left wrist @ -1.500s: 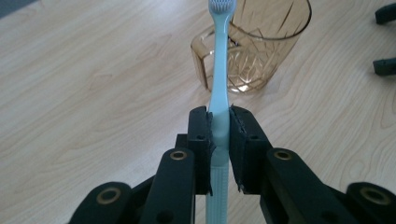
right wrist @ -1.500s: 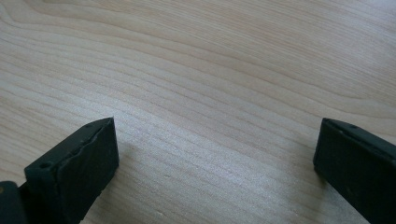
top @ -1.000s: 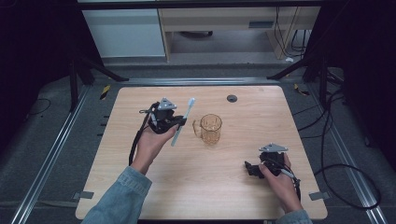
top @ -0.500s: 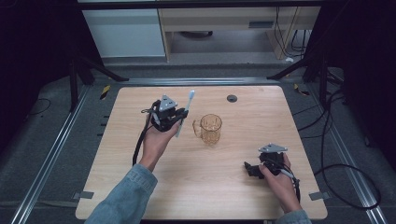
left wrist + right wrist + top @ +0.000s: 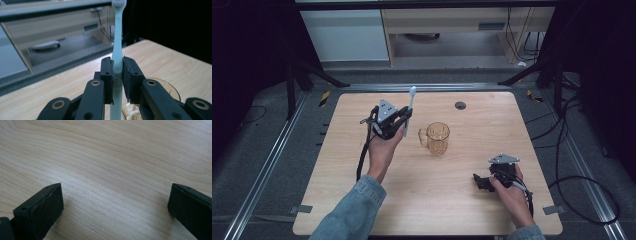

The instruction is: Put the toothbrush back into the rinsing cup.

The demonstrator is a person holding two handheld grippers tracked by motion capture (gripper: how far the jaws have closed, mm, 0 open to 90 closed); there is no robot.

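My left gripper (image 5: 406,118) is shut on a pale green toothbrush (image 5: 410,102), held above the left half of the wooden table (image 5: 462,210). In the left gripper view the pads clamp the toothbrush (image 5: 117,37) at mid handle, its bristle head up. An amber glass mug (image 5: 437,138) stands just right of that gripper, and its rim (image 5: 170,87) shows below the jaws. My right gripper (image 5: 476,181) rests low at the table's right front. Its jaws stand wide apart, and my right gripper (image 5: 115,202) has only bare wood between them.
A small black round grommet (image 5: 460,105) sits in the tabletop near the far edge. Beyond the table stand a white cabinet (image 5: 347,35) and a low wooden shelf (image 5: 447,25). Black cables (image 5: 572,165) trail over the floor on the right.
The toothbrush in my left gripper has swung more upright, its head moving toward the far edge. The right gripper and the mug have stayed put.
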